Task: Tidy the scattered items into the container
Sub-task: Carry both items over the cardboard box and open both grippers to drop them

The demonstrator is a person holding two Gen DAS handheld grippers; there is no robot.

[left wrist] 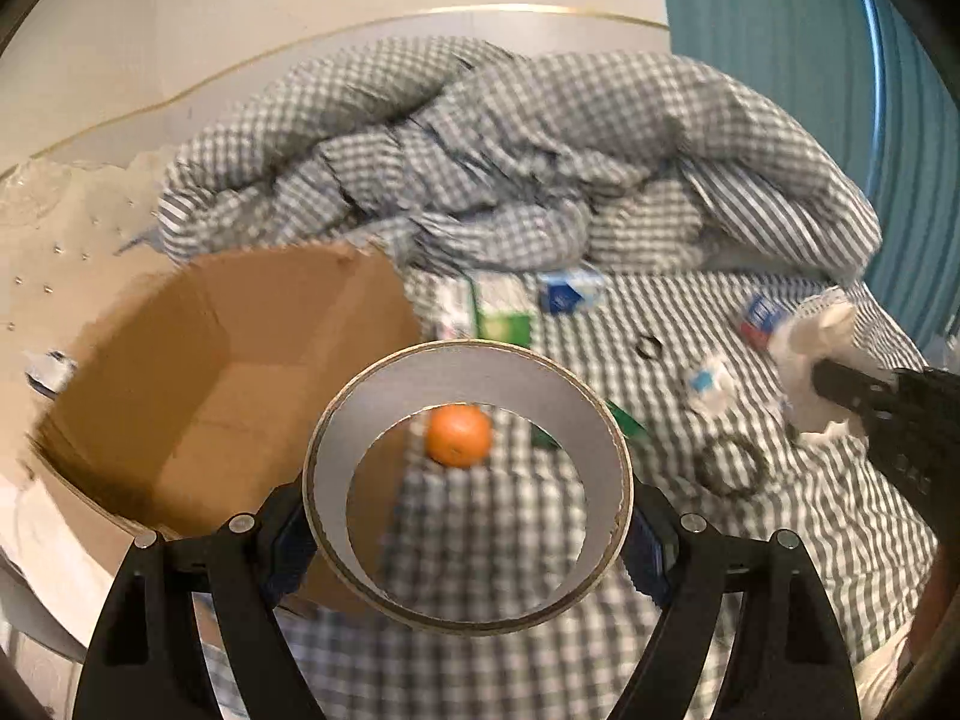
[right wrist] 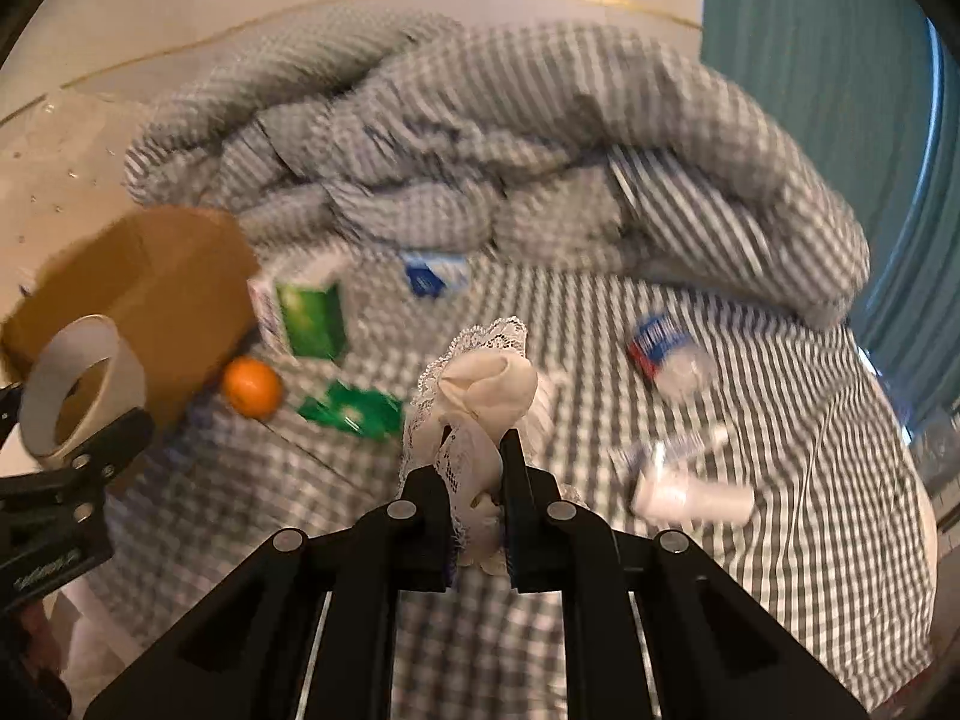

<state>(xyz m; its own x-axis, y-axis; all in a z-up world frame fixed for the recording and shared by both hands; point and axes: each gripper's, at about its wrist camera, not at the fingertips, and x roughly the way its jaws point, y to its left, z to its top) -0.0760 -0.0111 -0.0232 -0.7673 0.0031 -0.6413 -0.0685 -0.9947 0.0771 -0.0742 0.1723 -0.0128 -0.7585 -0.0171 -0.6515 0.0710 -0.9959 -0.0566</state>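
Both wrist views angled down over bed (left wrist: 540,540), close (sharing box (left wrist: 210,360), orange (right wrist: 252,387))

1. Soft, even indoor light, moderately bright; no hard shadows, no glare.
2. Strong motion blur across both views: checked bedding (left wrist: 510,138) smeared, cartons and bottles on the bed unreadable.
3. Sharpest near the lens: black fingers (right wrist: 522,480) and tape roll (left wrist: 468,480) fairly crisp.
4. Heavy fisheye bending; dark vignette at all corners.
5. Brighter streak along teal curtain (left wrist: 840,90) at right edge.
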